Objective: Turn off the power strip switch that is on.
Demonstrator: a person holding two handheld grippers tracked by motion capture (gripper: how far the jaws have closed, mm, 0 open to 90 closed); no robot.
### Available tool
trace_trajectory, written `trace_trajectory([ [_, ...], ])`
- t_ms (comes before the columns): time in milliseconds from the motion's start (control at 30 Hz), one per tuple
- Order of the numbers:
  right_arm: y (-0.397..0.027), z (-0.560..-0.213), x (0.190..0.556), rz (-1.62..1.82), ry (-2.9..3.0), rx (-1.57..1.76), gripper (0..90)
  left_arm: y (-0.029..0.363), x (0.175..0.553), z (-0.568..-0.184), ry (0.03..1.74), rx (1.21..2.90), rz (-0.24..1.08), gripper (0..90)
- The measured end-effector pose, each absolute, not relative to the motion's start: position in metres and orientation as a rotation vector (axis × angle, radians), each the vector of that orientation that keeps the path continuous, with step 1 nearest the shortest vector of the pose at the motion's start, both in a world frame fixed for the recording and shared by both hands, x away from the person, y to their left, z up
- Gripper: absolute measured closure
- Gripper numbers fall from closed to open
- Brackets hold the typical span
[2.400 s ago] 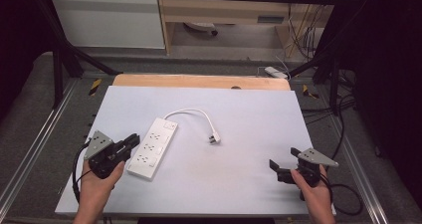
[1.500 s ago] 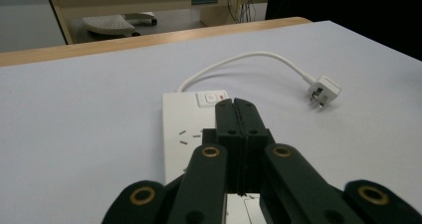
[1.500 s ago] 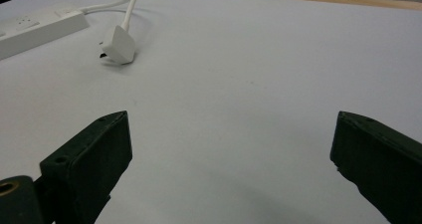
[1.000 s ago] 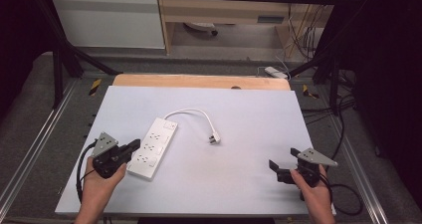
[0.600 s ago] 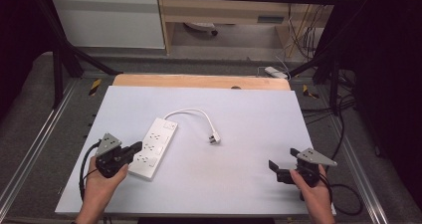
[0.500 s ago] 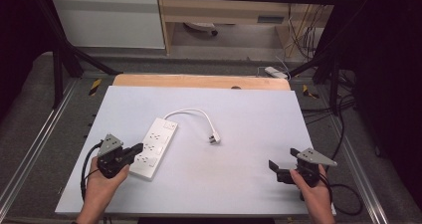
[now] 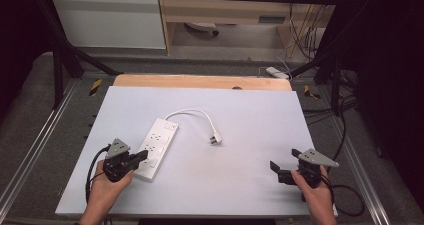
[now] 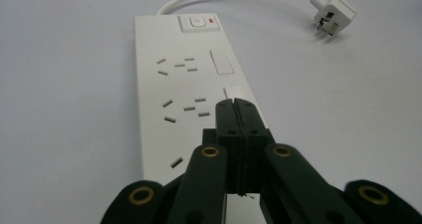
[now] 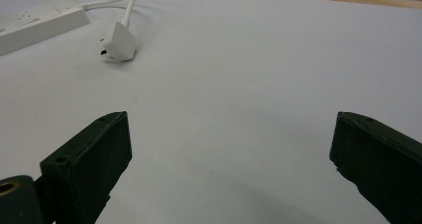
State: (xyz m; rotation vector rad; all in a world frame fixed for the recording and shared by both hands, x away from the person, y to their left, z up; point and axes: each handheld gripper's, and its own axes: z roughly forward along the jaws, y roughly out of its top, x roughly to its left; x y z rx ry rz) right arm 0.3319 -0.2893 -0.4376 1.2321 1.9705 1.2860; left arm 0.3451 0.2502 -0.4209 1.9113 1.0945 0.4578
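With its two black jaws pressed flat together and nothing between them, the left gripper (image 8: 234, 104) hangs just over the near end of a white four-outlet power strip (image 8: 191, 97), its closed tip poised above the row of rocker switches along the strip's right edge. In the high view the person's left hand (image 7: 107, 185) holds that gripper (image 7: 142, 157) at the strip's near end, while the strip (image 7: 156, 146) lies diagonally on the left half of the pale table (image 7: 250, 115), its white cord (image 7: 192, 113) looping away to a loose plug (image 7: 215, 139) lying unplugged near the middle. Well apart, at the table's near right corner, the right gripper (image 7: 276, 169) rests idle in the right hand (image 7: 312, 190), its jaws standing wide apart over bare tabletop (image 9: 239, 154), the plug (image 9: 117, 46) far ahead of it. The risk here looks plain enough: the strip is light, nothing pins it down, and a push from the closed tip that lands off a switch or at a slant would likely slide or swivel the whole strip across the smooth surface instead of tipping the rocker. A blunt tip could also catch two neighbouring switches, or slip into an outlet slot. With the other gripper so far off, there is nothing to brace the strip if it skates.
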Motion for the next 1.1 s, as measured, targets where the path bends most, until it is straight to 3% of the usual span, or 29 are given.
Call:
trace_trajectory([
  [1100,-0.289,-0.437,0.332,1.284,1.971,1.231,3.4,0.24,0.34,-0.429,1.075,2.001,0.372,89.8],
])
